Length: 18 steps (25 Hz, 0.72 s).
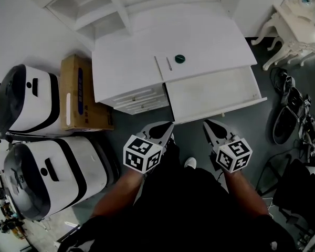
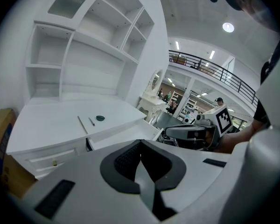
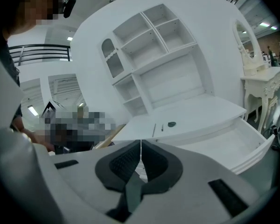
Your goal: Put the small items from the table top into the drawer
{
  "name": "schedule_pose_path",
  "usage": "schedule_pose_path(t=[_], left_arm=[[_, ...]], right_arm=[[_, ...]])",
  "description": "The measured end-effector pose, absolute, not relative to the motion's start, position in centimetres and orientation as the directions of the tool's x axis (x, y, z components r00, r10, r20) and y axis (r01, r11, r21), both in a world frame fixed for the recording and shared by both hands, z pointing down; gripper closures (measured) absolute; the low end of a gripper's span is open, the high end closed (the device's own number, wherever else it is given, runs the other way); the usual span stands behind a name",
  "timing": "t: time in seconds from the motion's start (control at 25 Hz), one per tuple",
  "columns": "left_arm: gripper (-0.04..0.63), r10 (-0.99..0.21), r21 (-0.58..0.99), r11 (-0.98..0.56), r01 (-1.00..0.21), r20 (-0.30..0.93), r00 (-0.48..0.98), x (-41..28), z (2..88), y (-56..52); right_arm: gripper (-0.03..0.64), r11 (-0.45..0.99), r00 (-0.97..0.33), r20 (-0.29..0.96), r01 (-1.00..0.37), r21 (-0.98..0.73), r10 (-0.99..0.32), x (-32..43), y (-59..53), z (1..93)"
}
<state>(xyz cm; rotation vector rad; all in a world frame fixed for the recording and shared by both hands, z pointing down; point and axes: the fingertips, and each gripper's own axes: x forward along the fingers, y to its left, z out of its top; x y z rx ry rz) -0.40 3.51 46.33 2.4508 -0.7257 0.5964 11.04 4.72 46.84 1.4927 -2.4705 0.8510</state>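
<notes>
Head view: both grippers closed and empty, held low in front of the open drawer.

I have my left gripper [image 1: 167, 127] and right gripper [image 1: 209, 125] side by side, just short of the front edge of the drawer [image 1: 215, 91]. In each gripper view the jaws are pressed together with nothing between them. The drawer is pulled out from under the right half of the white table top [image 1: 126, 56]. Three small items lie on the table top just behind it: a dark round piece [image 1: 179, 59], a short thin stick [image 1: 169, 63] to its left, and a longer thin rod [image 1: 158, 68] further left. All three are well apart from both grippers. A cardboard box [image 1: 81, 93] stands against the desk's left side.
</notes>
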Motion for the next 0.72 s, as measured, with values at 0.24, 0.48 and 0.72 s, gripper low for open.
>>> schedule_pose_path(t=[0.24,0.48,0.72], left_arm=[[0.592,-0.375,0.356,-0.72,-0.595,0.523,0.766,-0.9,46.3,-0.1],[0.591,-0.365,0.355,-0.729,-0.585,0.521,0.771,-1.4,46.3,-3.3],[0.591,-0.371,0.316,-0.739,-0.595,0.547,0.75,-3.4,47.2,-6.5]], right_arm=[[0.589,0.344,-0.492,0.408,-0.856,-0.385,-0.769,10.9,1.4,47.0],[0.589,0.341,-0.484,0.41,-0.862,-0.374,-0.774,10.4,-2.2,46.5],[0.589,0.33,-0.482,0.43,-0.864,-0.381,-0.764,9.0,-4.9,46.9]])
